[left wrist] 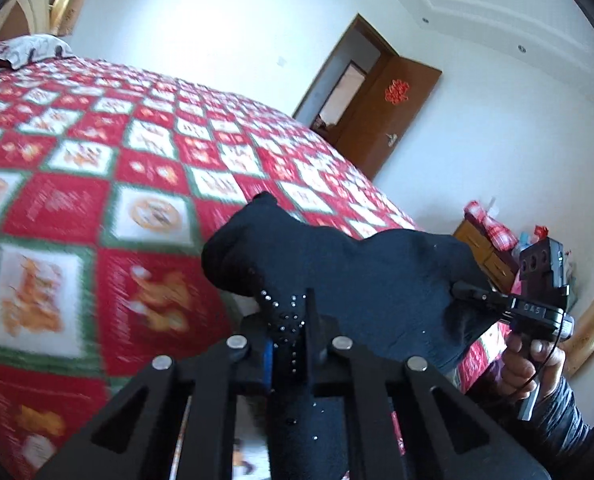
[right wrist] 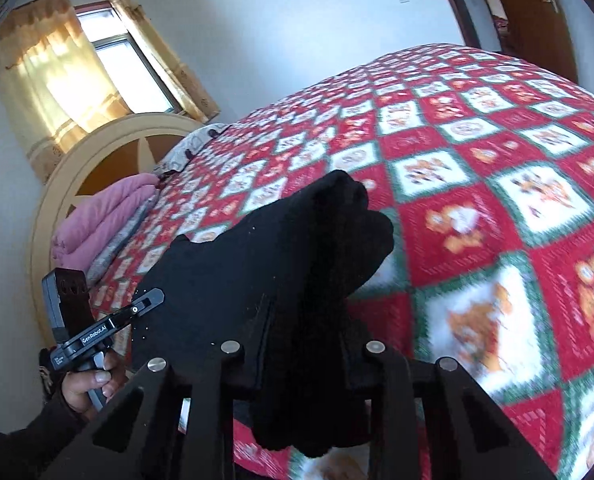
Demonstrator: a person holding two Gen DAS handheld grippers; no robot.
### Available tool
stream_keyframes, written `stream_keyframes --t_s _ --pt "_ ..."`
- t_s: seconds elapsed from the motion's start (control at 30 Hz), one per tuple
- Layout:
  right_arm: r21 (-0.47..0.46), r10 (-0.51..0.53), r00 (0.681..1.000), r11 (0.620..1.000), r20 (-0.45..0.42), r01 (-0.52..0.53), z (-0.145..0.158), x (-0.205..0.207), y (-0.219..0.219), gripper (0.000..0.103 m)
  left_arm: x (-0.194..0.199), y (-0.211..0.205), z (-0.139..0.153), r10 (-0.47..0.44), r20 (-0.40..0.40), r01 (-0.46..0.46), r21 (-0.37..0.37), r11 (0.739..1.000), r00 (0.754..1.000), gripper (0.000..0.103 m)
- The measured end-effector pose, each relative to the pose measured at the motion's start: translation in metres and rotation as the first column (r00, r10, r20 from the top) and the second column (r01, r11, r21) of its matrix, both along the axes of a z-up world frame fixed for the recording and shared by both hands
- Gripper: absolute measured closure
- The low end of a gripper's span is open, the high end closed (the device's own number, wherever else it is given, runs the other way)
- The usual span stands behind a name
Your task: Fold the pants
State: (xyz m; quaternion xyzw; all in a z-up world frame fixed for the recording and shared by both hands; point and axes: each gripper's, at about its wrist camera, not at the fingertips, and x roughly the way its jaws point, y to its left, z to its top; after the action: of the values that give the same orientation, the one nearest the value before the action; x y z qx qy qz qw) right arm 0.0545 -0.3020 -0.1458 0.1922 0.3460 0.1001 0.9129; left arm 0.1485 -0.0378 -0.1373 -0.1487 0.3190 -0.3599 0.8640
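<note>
The black pants (left wrist: 357,276) hang bunched between my two grippers, lifted above the bed. My left gripper (left wrist: 293,320) is shut on one edge of the pants; small shiny studs show on the cloth at its fingers. It also shows in the right wrist view (right wrist: 153,298) at the lower left, pinching the cloth. My right gripper (right wrist: 301,344) is shut on the other edge of the pants (right wrist: 281,264), its fingers buried in the fabric. It shows in the left wrist view (left wrist: 469,292) at the right, clamped on the cloth.
The bed carries a red, white and green patchwork quilt (left wrist: 97,184), also in the right wrist view (right wrist: 477,168). A folded pink blanket (right wrist: 101,220) and a pillow (right wrist: 193,148) lie by the headboard. A brown door (left wrist: 381,112) stands open; a wooden cabinet (left wrist: 481,248) is beside the bed.
</note>
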Motion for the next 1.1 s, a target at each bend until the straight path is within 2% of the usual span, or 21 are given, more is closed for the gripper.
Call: stream_keyframes --t_s 0.23,0.4,0.53,0.7,0.87,0.97,1.03,1.1 --pt "0.001 0.126 0.992 0.992 0.028 -0.126 0.022 0.073 0.054 0.076 0.02 0.061 0.018 0.137 0.062 -0.139 0.03 0.99 0.989 0.091" --pt "-0.014 0.238 0.971 0.971 0.006 -0.238 0.024 0.141 0.116 0.076 0.035 0.114 0.018 0.269 0.085 -0.274 0.062 0.96 0.959 0.091" --pt "-0.023 0.308 0.951 0.951 -0.014 -0.308 0.016 0.188 0.162 0.076 0.047 0.143 0.01 0.336 0.089 -0.343 0.098 0.934 0.938 0.091" --pt "-0.028 0.341 0.939 0.939 -0.053 -0.343 0.001 0.226 0.197 0.077 0.061 0.163 -0.004 0.375 0.068 -0.381 0.118 0.917 0.925 0.091" --pt "-0.022 0.336 0.937 0.94 -0.098 -0.34 -0.016 0.247 0.205 0.077 0.063 0.167 -0.016 0.383 0.056 -0.387 0.148 0.91 0.922 0.091" --pt "-0.015 0.328 0.936 0.943 -0.127 -0.332 -0.028 0.254 0.203 0.076 0.065 0.161 -0.025 0.389 0.052 -0.392 0.206 0.897 0.92 0.083" --pt "-0.009 0.32 0.936 0.946 -0.147 -0.325 -0.037 0.258 0.2 0.076 0.063 0.157 -0.03 0.402 0.054 -0.402 0.241 0.883 0.914 0.069" --pt "0.006 0.304 0.936 0.951 -0.175 -0.308 -0.047 0.262 0.194 0.074 0.063 0.157 -0.032 0.408 0.053 -0.407 0.254 0.877 0.911 0.063"
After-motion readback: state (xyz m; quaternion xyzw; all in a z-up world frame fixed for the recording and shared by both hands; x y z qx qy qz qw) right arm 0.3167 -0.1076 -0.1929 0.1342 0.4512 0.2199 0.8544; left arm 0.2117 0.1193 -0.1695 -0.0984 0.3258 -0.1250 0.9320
